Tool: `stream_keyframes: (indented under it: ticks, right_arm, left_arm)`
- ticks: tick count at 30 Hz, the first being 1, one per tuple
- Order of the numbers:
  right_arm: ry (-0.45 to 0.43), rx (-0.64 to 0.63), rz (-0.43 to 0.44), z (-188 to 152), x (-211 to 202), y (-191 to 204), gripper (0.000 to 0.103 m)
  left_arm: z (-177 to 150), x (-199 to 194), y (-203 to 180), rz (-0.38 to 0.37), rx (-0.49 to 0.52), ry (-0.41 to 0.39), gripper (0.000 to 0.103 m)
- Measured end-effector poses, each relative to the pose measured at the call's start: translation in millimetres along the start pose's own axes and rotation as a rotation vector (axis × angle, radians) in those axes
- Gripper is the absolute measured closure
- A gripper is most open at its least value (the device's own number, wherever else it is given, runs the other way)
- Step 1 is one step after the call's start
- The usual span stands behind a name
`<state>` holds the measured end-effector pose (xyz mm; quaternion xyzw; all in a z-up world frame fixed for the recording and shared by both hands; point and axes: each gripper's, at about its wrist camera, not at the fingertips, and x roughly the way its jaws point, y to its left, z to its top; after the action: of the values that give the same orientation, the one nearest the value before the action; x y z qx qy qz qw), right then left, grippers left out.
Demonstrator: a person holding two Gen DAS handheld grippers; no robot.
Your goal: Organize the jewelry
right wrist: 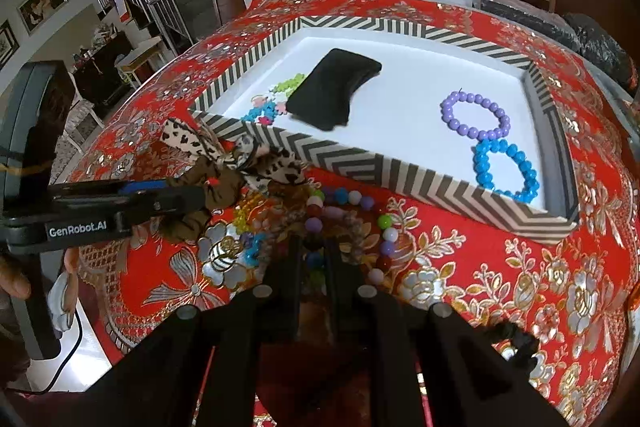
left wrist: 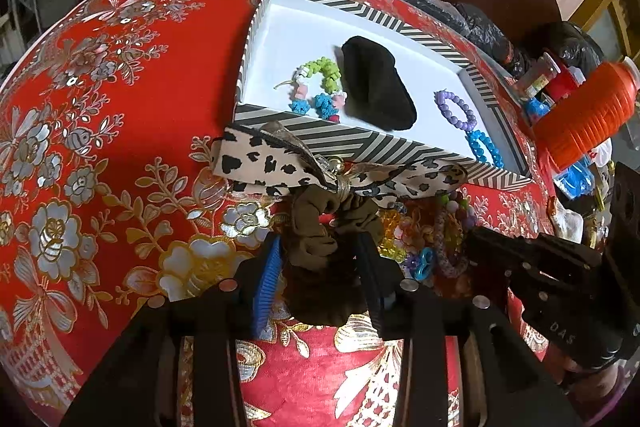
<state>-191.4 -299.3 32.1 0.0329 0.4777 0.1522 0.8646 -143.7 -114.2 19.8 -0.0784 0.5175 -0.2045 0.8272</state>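
Left wrist view
Left gripper: we find the left gripper (left wrist: 320,259) with its fingers set either side of the brown scrunchie (left wrist: 320,227); the pads appear to press on the cloth.
Scrunchie position: on the red tablecloth (left wrist: 100,147), just near of the striped tray (left wrist: 360,143); its leopard-print bow (left wrist: 280,167) lies across, left to right, against the tray's near wall.
Direction of travel: we judge the tray lies straight ahead, far of the fingers.

Right wrist view
Right gripper: the right gripper (right wrist: 312,259) has its fingers drawn nearly together over the multicoloured bead string (right wrist: 352,215); we cannot tell whether a bead is caught.
Bead string position: on the cloth, near of the tray wall (right wrist: 360,167).
Tray contents: black pouch (right wrist: 332,91), purple bracelet (right wrist: 476,115), blue bracelet (right wrist: 504,167).
Nearer hand: left for the scrunchie, right for the beads.
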Motion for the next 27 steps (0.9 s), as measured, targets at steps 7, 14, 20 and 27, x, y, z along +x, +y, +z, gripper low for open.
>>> stream_keyframes:
  ticks: [7, 14, 20, 27]
  right_arm:
    - [-0.012, 0.028, 0.005, -1, -2, -4, 0.092]
    - [-0.035, 0.041, 0.005, 5, -11, -7, 0.092]
    - [-0.072, 0.074, 0.014, 11, -25, -15, 0.092]
    - [-0.14, 0.135, 0.019, 13, -52, -31, 0.092]
  left_arm:
    - [1, 1, -2, 0.012, 0.011, -0.002, 0.079]
    - [0, 1, -4, 0.025, 0.019, -0.007, 0.079]
    - [-3, -1, -6, 0.028, 0.032, -0.018, 0.096]
    - [-7, -22, -10, 0.02, 0.062, -0.063, 0.101]
